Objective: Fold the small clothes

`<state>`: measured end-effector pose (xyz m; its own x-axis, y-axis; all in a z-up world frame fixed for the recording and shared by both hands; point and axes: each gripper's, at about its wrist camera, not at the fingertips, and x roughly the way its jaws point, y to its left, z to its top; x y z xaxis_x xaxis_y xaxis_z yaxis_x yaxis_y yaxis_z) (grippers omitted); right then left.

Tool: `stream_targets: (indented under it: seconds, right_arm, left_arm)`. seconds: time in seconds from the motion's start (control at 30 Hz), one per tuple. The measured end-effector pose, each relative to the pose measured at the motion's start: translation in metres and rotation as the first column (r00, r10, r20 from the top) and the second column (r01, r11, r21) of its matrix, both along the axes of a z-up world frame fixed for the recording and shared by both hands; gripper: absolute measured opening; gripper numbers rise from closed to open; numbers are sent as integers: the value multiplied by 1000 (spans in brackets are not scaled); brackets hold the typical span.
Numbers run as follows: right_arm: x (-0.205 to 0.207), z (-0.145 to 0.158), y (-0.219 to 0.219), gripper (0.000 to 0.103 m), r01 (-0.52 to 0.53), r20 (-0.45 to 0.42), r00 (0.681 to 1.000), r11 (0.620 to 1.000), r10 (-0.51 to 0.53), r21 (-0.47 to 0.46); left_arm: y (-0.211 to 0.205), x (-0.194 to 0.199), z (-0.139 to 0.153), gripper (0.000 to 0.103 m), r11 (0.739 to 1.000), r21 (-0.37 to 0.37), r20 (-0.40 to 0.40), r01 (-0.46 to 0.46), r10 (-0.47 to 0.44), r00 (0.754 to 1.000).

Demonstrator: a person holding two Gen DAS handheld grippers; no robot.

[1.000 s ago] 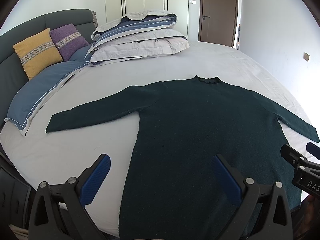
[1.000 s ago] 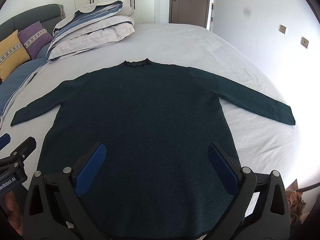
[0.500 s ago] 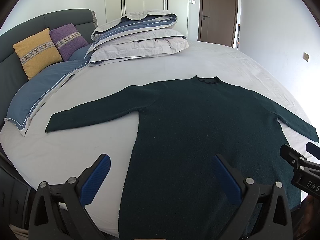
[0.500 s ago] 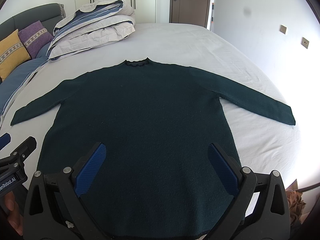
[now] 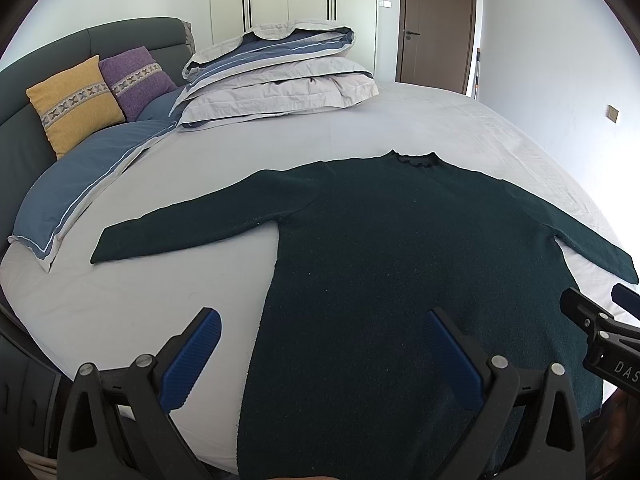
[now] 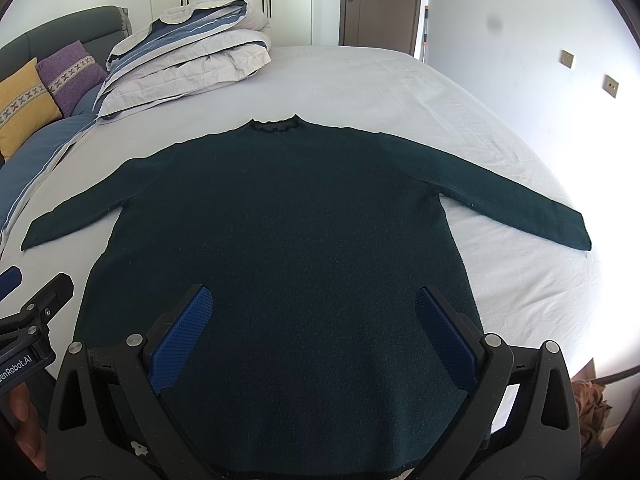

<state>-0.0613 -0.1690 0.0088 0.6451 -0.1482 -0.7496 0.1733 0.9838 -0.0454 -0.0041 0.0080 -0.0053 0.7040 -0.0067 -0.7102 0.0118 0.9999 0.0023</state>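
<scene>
A dark green long-sleeved sweater [image 5: 400,260] [image 6: 280,232] lies flat on the bed, collar away from me, both sleeves spread out sideways. My left gripper [image 5: 324,354] hovers open over the sweater's lower left edge, its blue pads wide apart and holding nothing. Over the lower middle of the sweater my right gripper [image 6: 312,336] is open too, empty. The right gripper's tip shows at the right edge of the left wrist view, and the left one at the left edge of the right wrist view.
The bed sheet [image 5: 420,120] [image 6: 360,80] is pale grey. A folded duvet [image 5: 280,76] [image 6: 188,52] sits at the far left, beside yellow [image 5: 74,100] and purple [image 5: 136,76] cushions against a dark headboard. A door [image 5: 438,24] and wardrobes stand behind.
</scene>
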Motion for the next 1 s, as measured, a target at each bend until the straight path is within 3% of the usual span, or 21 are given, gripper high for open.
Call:
stream_targets:
  seconds: [1.0]
  right_arm:
    - [2,-5,0,103,-6,-13,1000,1000,6,6]
  left_arm:
    - [3,1,-6,103,1000,9,-9,-9,9,1000]
